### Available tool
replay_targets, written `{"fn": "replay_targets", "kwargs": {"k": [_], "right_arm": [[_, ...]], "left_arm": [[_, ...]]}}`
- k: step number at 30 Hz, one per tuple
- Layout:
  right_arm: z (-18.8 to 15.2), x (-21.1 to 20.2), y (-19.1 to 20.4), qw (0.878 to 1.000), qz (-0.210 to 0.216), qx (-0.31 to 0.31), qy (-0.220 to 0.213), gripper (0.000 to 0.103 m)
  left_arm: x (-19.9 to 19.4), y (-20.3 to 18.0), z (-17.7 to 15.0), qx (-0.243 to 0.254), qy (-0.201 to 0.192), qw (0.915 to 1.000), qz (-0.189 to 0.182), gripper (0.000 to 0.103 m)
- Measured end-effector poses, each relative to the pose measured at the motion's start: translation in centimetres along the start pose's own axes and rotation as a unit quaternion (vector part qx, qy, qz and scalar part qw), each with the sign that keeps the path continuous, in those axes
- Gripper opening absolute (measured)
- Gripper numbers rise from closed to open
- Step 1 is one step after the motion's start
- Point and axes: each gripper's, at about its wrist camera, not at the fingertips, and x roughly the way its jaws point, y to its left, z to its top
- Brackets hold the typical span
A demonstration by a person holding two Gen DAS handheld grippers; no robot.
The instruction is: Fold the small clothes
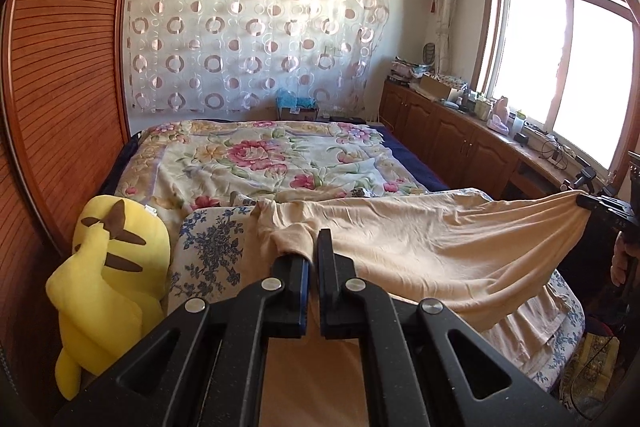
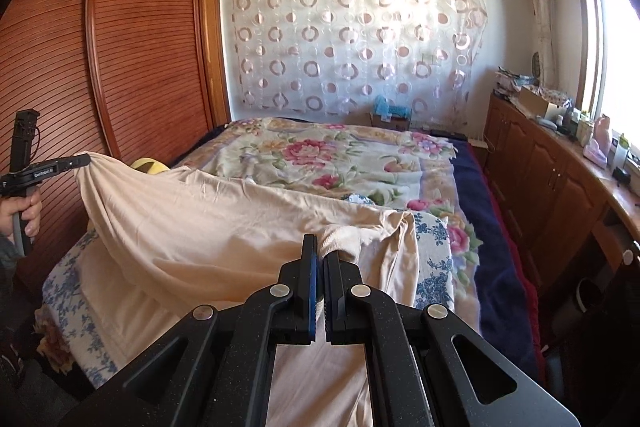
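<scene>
two handheld tongs, left gripper (image 1: 310, 247) and right gripper (image 2: 320, 251), each clamped on a peach garment (image 1: 420, 239) stretched above the bed (image 1: 280, 155)

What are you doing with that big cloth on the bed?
A person is folding a peach-coloured garment on the bed. Each hand holds a gripper, and both are shut on the cloth: the left gripper pinches one end, the right gripper the other. The garment is lifted and stretched between them, sagging in the middle, above a blue-flowered pillow. A yellow plush toy sits beside it.
</scene>
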Motion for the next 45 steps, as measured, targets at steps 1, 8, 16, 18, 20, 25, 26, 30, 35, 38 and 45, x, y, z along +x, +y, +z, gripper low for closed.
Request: {"fn": "replay_targets", "kwargs": {"k": [1,8,16,18,20,25,26,30,35,38,45], "right_arm": [[-0.4,-0.7,0.1,1.000,0.002,-0.001,-0.003,0.002],[-5.0,-1.4,-0.4,0.999,0.000,0.016,0.037,0.002],[-12.8,5.3,-2.4,0.989,-0.019,0.059,0.135,0.002],[-13.4,6.0,-2.7,0.988,-0.024,0.059,0.139,0.002],[-13.5,6.4,-2.9,0.988,-0.034,0.056,0.141,0.009],[-13.0,5.5,-2.4,0.990,-0.062,0.047,0.119,0.039],[-12.7,5.3,-2.2,0.991,-0.067,0.047,0.110,0.047],[-11.9,5.2,-1.1,0.994,-0.068,0.038,0.079,0.063],[-12.4,7.3,0.6,0.996,-0.039,0.041,0.067,0.076],[-13.0,9.5,1.9,0.996,-0.020,0.035,0.077,0.076],[-13.8,13.7,3.4,0.993,-0.006,0.027,0.112,0.076]], "left_arm": [[-0.4,0.1,-0.4,-0.001,0.002,1.0000,0.001,0.004],[0.5,0.8,-5.4,-0.003,0.058,0.9977,0.034,0.005],[4.4,2.8,-11.7,-0.035,0.135,0.9893,0.044,0.005],[4.2,2.9,-12.3,-0.039,0.137,0.9887,0.044,0.014],[3.9,3.0,-12.6,-0.045,0.135,0.9889,0.042,0.028],[2.5,2.7,-12.7,-0.046,0.127,0.9902,0.036,0.056],[2.4,2.8,-12.7,-0.047,0.125,0.9905,0.035,0.065],[2.6,3.1,-13.1,-0.059,0.126,0.9895,0.038,0.068],[3.2,3.4,-13.5,-0.065,0.136,0.9874,0.048,0.068],[3.5,3.2,-13.7,-0.062,0.144,0.9863,0.052,0.068],[3.6,2.8,-14.0,-0.056,0.145,0.9861,0.059,0.069]]}}
